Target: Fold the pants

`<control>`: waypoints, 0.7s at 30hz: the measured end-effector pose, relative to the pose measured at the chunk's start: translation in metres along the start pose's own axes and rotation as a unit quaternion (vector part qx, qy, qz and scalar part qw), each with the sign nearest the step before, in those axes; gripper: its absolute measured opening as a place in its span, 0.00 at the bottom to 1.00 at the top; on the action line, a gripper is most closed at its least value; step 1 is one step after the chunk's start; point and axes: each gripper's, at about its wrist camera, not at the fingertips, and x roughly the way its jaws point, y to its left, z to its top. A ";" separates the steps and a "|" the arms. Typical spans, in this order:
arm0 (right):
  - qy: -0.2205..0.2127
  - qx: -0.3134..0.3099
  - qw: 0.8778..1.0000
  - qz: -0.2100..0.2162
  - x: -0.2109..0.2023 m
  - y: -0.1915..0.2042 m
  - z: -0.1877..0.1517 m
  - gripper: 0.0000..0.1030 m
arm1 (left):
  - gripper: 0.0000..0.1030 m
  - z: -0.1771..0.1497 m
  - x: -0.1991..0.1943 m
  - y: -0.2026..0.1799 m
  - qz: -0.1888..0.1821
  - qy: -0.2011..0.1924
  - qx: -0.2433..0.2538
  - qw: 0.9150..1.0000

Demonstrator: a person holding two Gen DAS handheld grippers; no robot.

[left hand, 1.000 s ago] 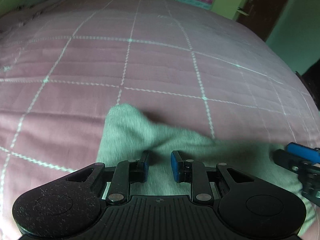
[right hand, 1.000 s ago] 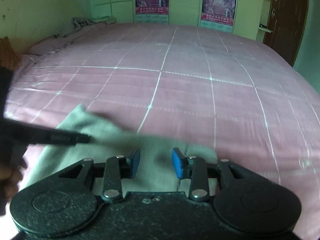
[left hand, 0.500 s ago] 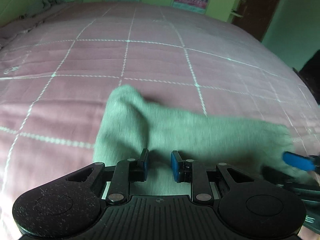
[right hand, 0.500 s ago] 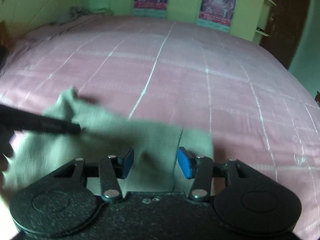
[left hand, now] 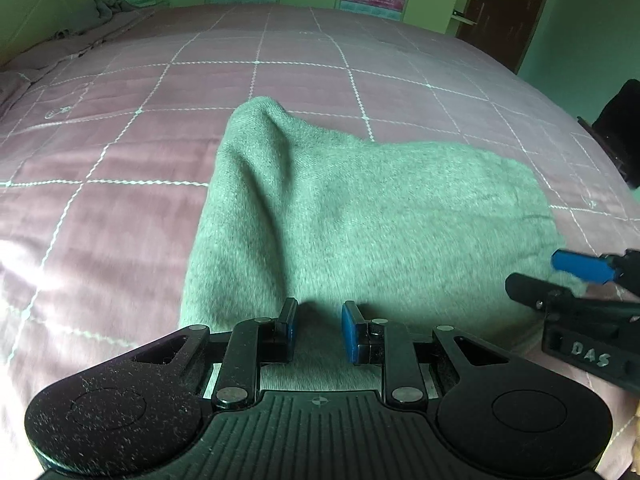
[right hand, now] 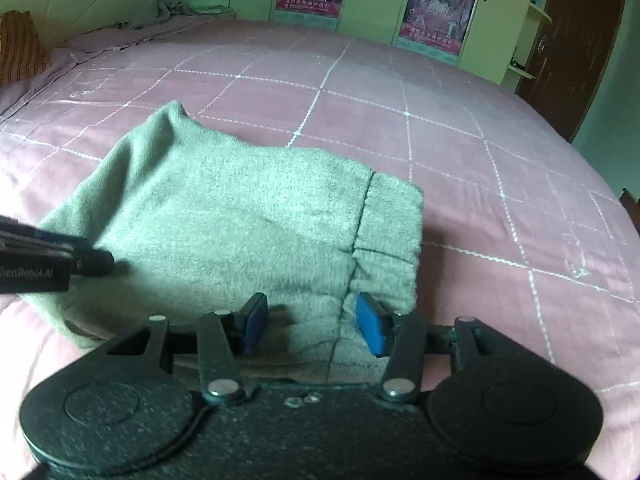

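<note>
I see the folded grey pants (left hand: 360, 216) dead ahead of both claws, long axis crosswise; left claw (left hand: 317, 330) narrow, right claw (right hand: 310, 322) wider, both empty.

Both grippers are black plastic with blue pads (left hand: 354, 334) and silver pivot screws (right hand: 223, 387) (left gripper (left hand: 316, 330) dusty, right gripper (right hand: 311, 322) stamped "DAS").

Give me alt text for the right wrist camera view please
Folded grey-green pants lie on a pink checked bedspread, with the open right gripper over their near edge. The left gripper reaches in from the left edge, and posters hang on the far wall.
</note>
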 end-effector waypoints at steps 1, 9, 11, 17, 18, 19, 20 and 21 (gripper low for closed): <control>-0.004 0.005 1.000 0.003 -0.005 0.000 0.002 0.54 | 0.23 -0.002 -0.002 0.000 0.002 -0.001 0.001 1.000; -0.013 0.002 1.000 0.000 -0.014 0.004 -0.011 0.61 | 0.23 -0.013 -0.013 -0.001 0.005 -0.006 0.000 1.000; -0.020 0.020 1.000 0.010 -0.022 0.001 -0.009 0.61 | 0.23 -0.015 -0.015 -0.001 0.003 -0.008 -0.003 1.000; -0.016 0.016 1.000 0.007 -0.021 -0.001 -0.015 0.64 | 0.24 -0.019 -0.021 -0.001 0.002 -0.009 -0.001 1.000; -0.020 0.024 0.999 0.012 -0.024 -0.003 -0.014 0.64 | 0.24 -0.019 -0.023 0.000 -0.001 -0.010 -0.006 1.000; -0.022 0.040 0.999 0.019 -0.027 -0.006 -0.013 0.65 | 0.24 -0.018 -0.025 0.002 -0.003 -0.011 -0.011 1.000; -0.023 0.055 0.998 0.025 -0.029 -0.009 -0.012 0.66 | 0.24 -0.017 -0.027 0.004 -0.004 -0.012 -0.016 1.000; -0.024 0.068 0.997 0.028 -0.031 -0.013 -0.011 0.69 | 0.24 -0.016 -0.029 0.006 -0.006 -0.013 -0.018 1.000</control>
